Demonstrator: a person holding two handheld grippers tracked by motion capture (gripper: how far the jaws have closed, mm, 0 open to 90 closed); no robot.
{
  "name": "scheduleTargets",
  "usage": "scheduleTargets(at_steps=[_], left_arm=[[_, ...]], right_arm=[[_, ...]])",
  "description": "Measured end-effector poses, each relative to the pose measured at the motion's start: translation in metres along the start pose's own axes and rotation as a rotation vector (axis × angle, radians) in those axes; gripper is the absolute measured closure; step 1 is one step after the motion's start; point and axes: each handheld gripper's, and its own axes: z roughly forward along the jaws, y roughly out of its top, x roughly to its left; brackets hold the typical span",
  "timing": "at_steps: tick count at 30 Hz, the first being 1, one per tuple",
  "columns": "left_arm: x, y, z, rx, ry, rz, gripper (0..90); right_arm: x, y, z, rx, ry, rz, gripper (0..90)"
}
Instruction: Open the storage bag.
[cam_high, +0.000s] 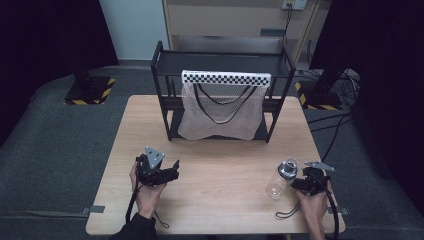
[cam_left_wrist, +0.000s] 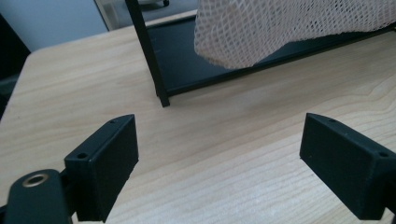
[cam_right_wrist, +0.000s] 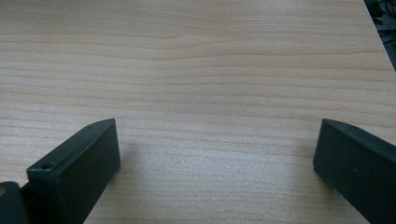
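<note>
The left claw (cam_left_wrist: 219, 149) sits low over the pale wooden tabletop (cam_left_wrist: 243, 186), its jaws spread wide with nothing between them. The right claw (cam_right_wrist: 217, 163) is likewise released, gaping over bare wood. Just beside the right claw, toward the left one, stands a clear plastic bottle (cam_high: 281, 179), see-through with a dark cap, slightly tilted. Beyond both claws, a white mesh bag (cam_high: 221, 112) hangs from a black metal rack (cam_high: 161, 70).
</note>
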Motion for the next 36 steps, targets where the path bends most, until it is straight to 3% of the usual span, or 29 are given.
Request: scheduleTargets(at_steps=[7,16,24,36], left_arm=[[-0.003,0.022,-0.002,-0.023,0.030,0.064,10.8],[-0.011,0.048,-0.001,-0.051,0.039,0.124,11.7],[-0.026,0.073,0.000,-0.083,0.045,0.241,13.8],[-0.041,0.092,0.005,-0.110,0.051,0.329,15.2]], right_arm=[[0.000,0.000,0.000,0.000,0.000,0.001,0.6],[0.000,0.000,0.000,0.000,0.000,0.000,0.6],[0.000,0.000,0.000,0.000,0.000,0.001,0.6],[0.000,0.000,0.000,0.000,0.000,0.001,0.6]])
